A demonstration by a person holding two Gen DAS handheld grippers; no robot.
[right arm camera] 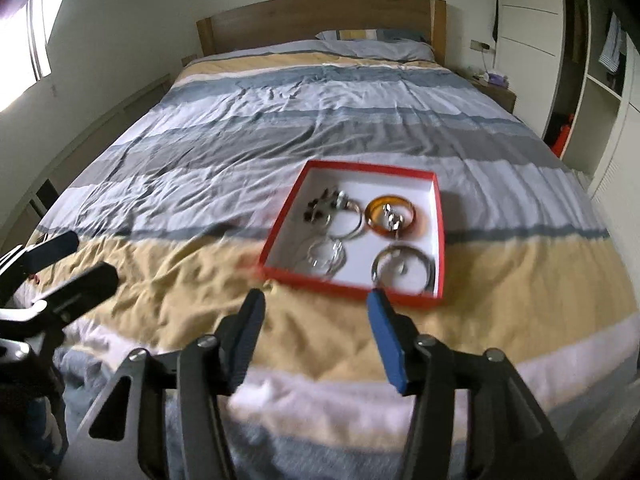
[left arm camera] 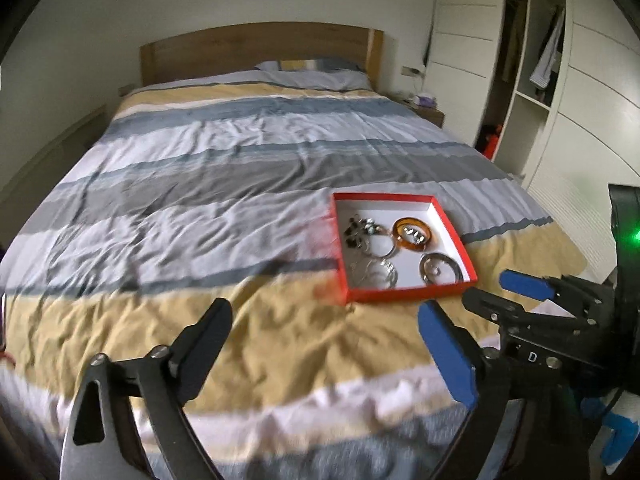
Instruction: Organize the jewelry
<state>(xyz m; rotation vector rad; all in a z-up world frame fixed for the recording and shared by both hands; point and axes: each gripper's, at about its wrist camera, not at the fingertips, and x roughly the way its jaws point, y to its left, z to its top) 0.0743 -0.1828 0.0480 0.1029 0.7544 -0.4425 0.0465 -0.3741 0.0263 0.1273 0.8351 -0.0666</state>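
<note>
Right wrist view | red box (right arm camera: 439,240) is sitting on the bed (right arm camera: 280,120), holding the orange bangle (right arm camera: 390,216) and silver rings | both tongs (right arm camera: 316,344) (left arm camera: 326,344) are hanging apart, holding nothing | bangle is looking light, hard, slippery; pinching its rim seems best

Nothing is blocking my way across the bed cover (right arm camera: 200,168). The red box (right arm camera: 439,240) walls are standing around the jewelry, open on top.
</note>
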